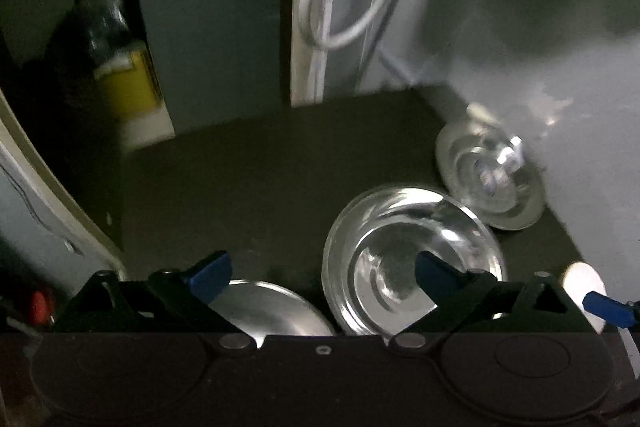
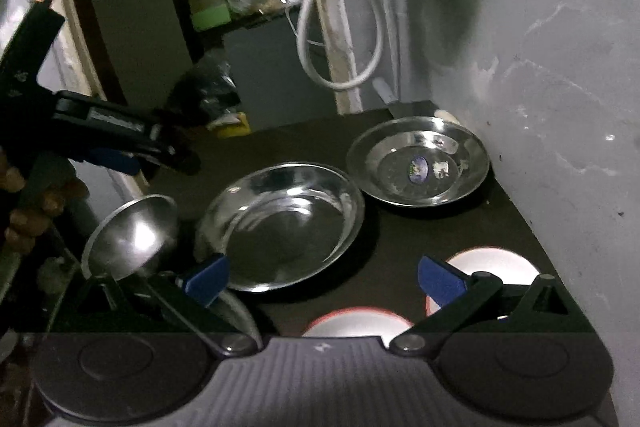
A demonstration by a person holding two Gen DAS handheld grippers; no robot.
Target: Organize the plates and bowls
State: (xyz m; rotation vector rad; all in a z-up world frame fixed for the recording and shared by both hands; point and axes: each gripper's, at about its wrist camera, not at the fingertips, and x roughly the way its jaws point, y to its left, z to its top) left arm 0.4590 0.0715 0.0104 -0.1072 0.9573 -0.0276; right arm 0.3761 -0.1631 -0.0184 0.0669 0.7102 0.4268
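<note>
Dark tabletop (image 2: 400,239) pushed into a corner against a scuffed grey wall (image 2: 560,67), dimly lit, with a looped white cable (image 2: 340,27) hanging down beside a pale door frame behind it.

Three steel dishes counted on that surface from the right wrist view: a large steel plate (image 2: 284,223) in the middle, a steel plate with a sticker (image 2: 418,161) near the wall and just beside the first, and a small steel bowl (image 2: 132,235) tilted on edge at the left border. Two white bowls with reddish rims also seen at the near edge: one (image 2: 356,323) cut off behind the device body, the other (image 2: 492,263) partly covered by a blue finger. Same large plate (image 1: 412,255) and stickered plate (image 1: 490,175) picked out from the left wrist view, blurred by motion, sticker barely readable there.

Right gripper (image 2: 322,281) hovering over the near edge, blue pads spread wide, nothing between them. Left gripper (image 1: 322,277) likewise spread apart and holding nothing, one pad overlapping the large plate's rim in view; contact impossible to confirm. Seen again from the right wrist as a black tool (image 2: 120,139) raised at left.

Rounded steel surface (image 1: 272,307) low between the left fingers, mostly hidden; bowl or plate not determinable. Shelf contents behind, including a yellow container (image 1: 128,83), too blurred to name further.
</note>
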